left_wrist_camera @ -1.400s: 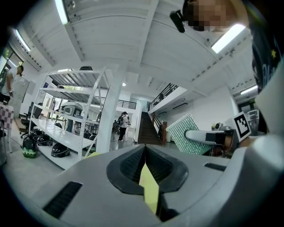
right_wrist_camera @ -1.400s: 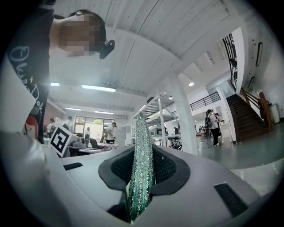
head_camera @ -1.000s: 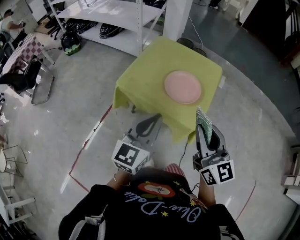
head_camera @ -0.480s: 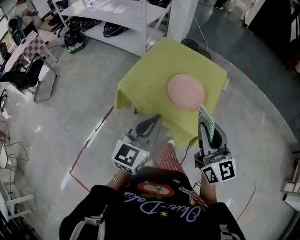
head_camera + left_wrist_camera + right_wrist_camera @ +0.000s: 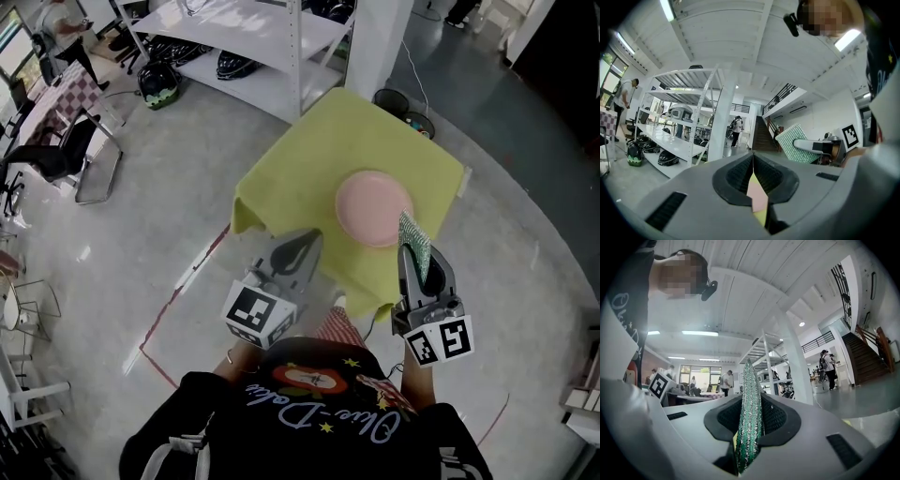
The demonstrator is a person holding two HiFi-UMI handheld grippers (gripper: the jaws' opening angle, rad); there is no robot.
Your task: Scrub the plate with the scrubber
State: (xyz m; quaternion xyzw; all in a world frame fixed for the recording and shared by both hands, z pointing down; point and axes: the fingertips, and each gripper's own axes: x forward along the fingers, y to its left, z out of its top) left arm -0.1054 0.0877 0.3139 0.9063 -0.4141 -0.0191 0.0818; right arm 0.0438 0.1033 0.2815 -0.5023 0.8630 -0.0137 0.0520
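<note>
Green between the pads: clamping the scrubber edge-on in the right gripper, with its glittery mesh sticking out past the jaw tips toward twelve o'clock. Holding the left gripper shut tight on nothing, jaws pressed together along a thin seam, with only a sliver of pink and yellow showing through below it. Pointing both grippers level toward the yellow tablecloth, the left at about seven o'clock of the plate, the right at about five o'clock. Overlapping the plate's near rim with the scrubber's tip in the head view, though not showing whether touching or apart. Looking down on the pink plate lying flat on the cloth, toward the near right part of the tabletop, with the fabric hanging over the near corner. Facing white shelving at eleven o'clock beyond the table, a dark chair at nine o'clock, and a red line running across the grey floor at eight o'clock.
</note>
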